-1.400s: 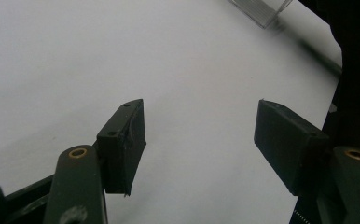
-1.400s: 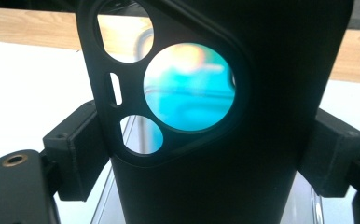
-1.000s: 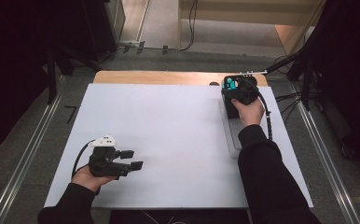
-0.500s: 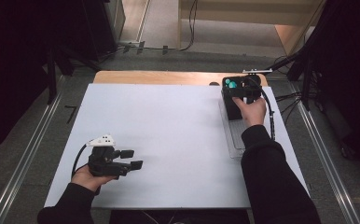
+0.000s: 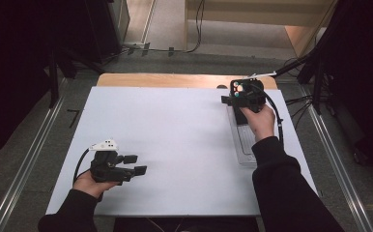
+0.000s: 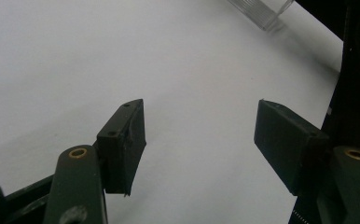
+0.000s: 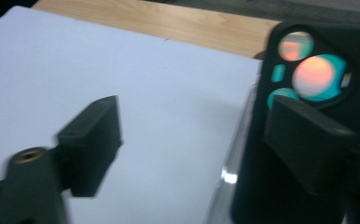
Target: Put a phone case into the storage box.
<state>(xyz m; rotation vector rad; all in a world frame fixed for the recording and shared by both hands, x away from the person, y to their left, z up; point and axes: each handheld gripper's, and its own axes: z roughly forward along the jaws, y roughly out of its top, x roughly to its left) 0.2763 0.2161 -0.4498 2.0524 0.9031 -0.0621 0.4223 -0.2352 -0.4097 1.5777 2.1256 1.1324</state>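
White table (image 5: 175, 125), one phone (image 7: 308, 116), one tray (image 5: 242, 145)

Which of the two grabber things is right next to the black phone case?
The right gripper, at the table's far right, its jaws open beside the black phone case. The left gripper sits near the front left over bare white table.

Black sleeves, black fingers (image 6: 122, 144) with brass screws.
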